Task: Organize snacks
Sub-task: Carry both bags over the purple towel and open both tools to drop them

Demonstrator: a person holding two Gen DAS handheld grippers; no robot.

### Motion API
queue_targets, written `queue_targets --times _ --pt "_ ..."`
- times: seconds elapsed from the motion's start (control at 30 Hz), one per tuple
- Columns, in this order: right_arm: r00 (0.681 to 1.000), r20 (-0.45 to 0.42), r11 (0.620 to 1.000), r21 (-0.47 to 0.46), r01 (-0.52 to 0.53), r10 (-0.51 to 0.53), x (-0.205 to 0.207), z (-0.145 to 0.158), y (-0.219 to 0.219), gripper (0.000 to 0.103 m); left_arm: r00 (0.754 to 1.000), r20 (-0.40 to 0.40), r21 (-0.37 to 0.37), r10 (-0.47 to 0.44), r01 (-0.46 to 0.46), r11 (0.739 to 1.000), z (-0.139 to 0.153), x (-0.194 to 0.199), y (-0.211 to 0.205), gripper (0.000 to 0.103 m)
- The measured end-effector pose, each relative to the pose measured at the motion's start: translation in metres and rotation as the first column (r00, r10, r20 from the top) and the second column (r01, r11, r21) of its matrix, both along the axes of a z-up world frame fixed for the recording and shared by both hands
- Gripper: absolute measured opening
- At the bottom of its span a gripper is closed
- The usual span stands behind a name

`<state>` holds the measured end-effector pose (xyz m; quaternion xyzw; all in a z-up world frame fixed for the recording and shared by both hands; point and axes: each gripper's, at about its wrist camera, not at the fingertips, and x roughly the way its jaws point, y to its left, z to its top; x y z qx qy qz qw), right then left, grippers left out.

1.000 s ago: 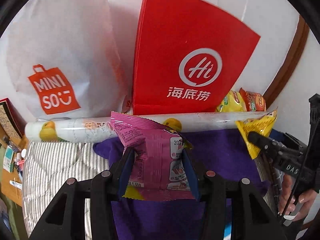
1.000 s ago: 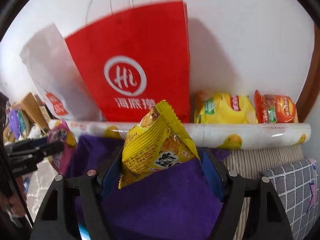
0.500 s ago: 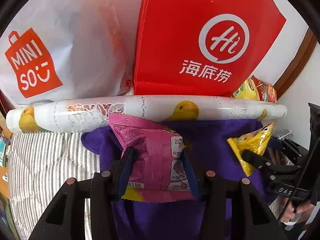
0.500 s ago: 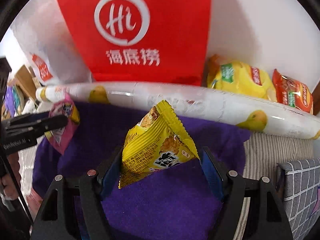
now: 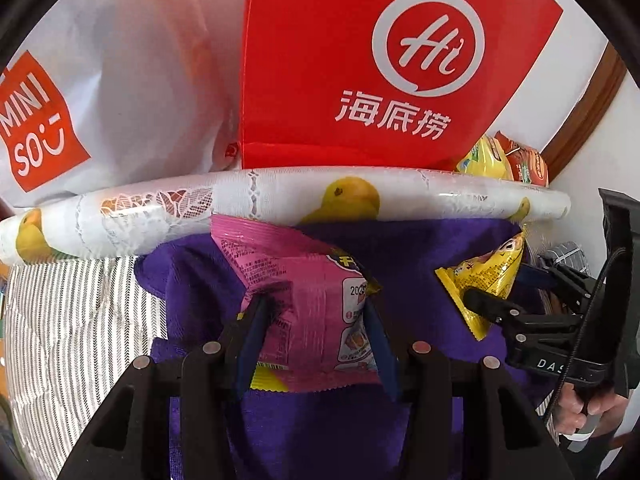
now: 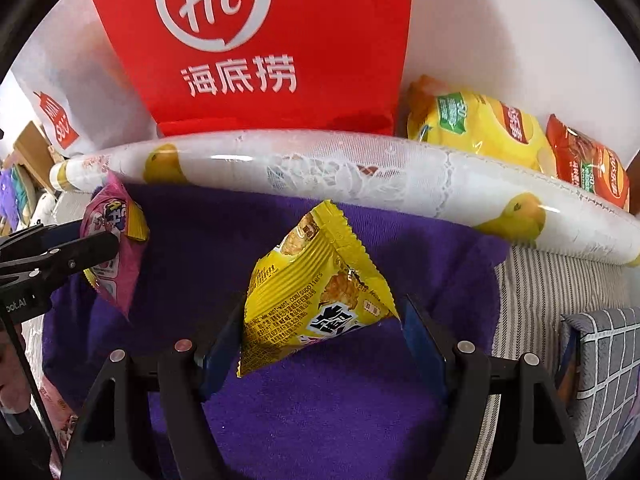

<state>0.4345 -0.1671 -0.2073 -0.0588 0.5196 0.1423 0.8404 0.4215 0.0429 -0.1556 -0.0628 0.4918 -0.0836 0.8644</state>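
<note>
We look down at a deep purple plush cloth point(image 5: 320, 432) spread over grey-and-white striped bedding point(image 5: 80, 340). Along its far edge lies a long white roll printed with yellow ducklings point(image 5: 280, 196), and behind that, against a white wall point(image 6: 520, 20), stand a red paper bag with a white "Hi" logo point(image 5: 360, 60) and a white plastic bag with an orange Miniso logo point(image 5: 120, 80).

Our left gripper point(image 5: 316, 320) clenches a pink foil snack packet point(image 5: 308, 300) between its blue pads, holding it above the purple cloth just in front of the roll. Our right gripper point(image 6: 320, 328) holds a yellow pillow-shaped snack packet point(image 6: 316, 296), tilted, its left edge against the left pad and its right corner touching the right pad, above the same cloth.

The left view shows a hand point(image 5: 584, 412) wrapped around the right gripper's handle at the right edge, and a brown wooden trim point(image 5: 588, 108) running up the wall. The right view shows more clearly a large yellow snack bag point(image 6: 476, 132) and an orange-red snack bag point(image 6: 588, 164) leaning on the wall behind the roll, a grey grid-patterned cushion point(image 6: 604, 380) at the lower right, and cluttered wooden shelving point(image 6: 28, 160), blurred, at the far left.
</note>
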Motion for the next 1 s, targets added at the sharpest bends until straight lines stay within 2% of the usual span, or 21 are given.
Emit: queue_targets --times 0.23,0.3,0.4,0.5,0.73,0.83,1.0 --pt "1.0 -0.028 1.0 -0.015 -0.006 0.006 0.001 -0.008 0.005 0.08 1.0 -0.013 -0.012 -0.009 0.009 1.0 0.0 -0.001 0.002 0.049" --pt "1.0 -0.029 1.0 -0.017 -0.006 0.005 0.003 -0.009 0.005 0.082 1.0 -0.023 -0.035 -0.018 0.017 0.999 0.001 -0.002 0.003 0.061" --pt "1.0 -0.01 1.0 -0.025 -0.007 0.007 -0.002 -0.004 0.008 0.083 1.0 -0.007 -0.027 -0.019 0.019 0.999 0.007 -0.004 0.002 0.065" --pt "1.0 0.027 0.999 -0.038 0.002 -0.001 -0.009 0.012 0.01 0.083 1.0 0.012 -0.015 -0.021 0.021 1.0 0.016 -0.009 0.002 0.071" --pt "0.987 0.14 0.997 0.01 0.08 -0.081 -0.044 0.058 -0.001 0.083 0.996 0.087 -0.005 -0.019 0.019 1.0 0.049 -0.028 0.004 0.071" --pt "0.983 0.165 0.997 0.031 0.074 -0.078 -0.07 0.079 -0.007 0.083 0.991 0.136 -0.003 -0.002 0.002 1.0 0.067 -0.043 0.007 0.071" --pt "0.981 0.178 0.992 0.116 0.052 -0.072 -0.112 0.102 -0.012 0.083 0.989 0.149 -0.016 0.021 -0.019 1.0 0.083 -0.078 0.022 0.071"
